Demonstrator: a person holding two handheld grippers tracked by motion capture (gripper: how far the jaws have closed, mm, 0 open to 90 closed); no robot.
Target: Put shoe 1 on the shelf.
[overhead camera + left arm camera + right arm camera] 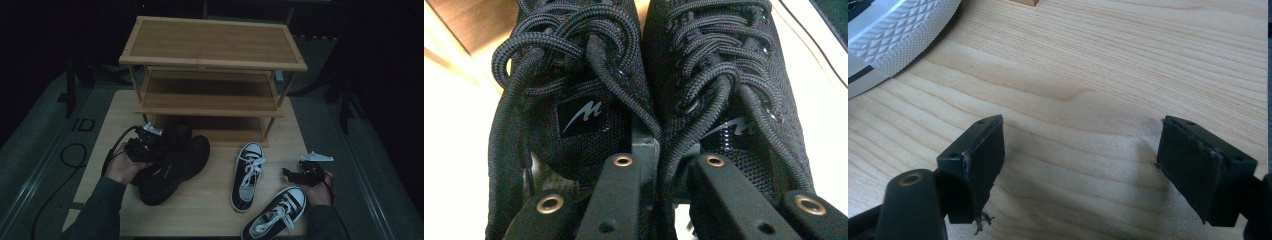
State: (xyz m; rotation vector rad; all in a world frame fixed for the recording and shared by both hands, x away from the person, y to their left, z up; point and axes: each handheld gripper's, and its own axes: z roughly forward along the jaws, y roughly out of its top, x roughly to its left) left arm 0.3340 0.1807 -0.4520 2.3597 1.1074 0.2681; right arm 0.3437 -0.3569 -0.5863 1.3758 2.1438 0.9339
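Note:
A pair of black lace-up shoes (177, 165) lies side by side at the table's left, in front of the rack. My left gripper (149, 144) sits over their heel end, held by a hand. In the left gripper view its jaws reach one into each shoe (574, 95), and the gripper (669, 160) is shut on the two inner walls pressed together. My right gripper (291, 173) hovers at the table's right, open. Its jaws stand wide apart over bare wood, and nothing lies inside the gripper (1080, 145).
A three-shelf bamboo shoe rack (215, 45) stands at the back of the wooden table (210, 210). Two black-and-white canvas sneakers lie at the right: one (248, 175) pointing at the rack, one (277, 212) angled near the front edge. A white rubber toe cap (888, 35) lies close to my right gripper.

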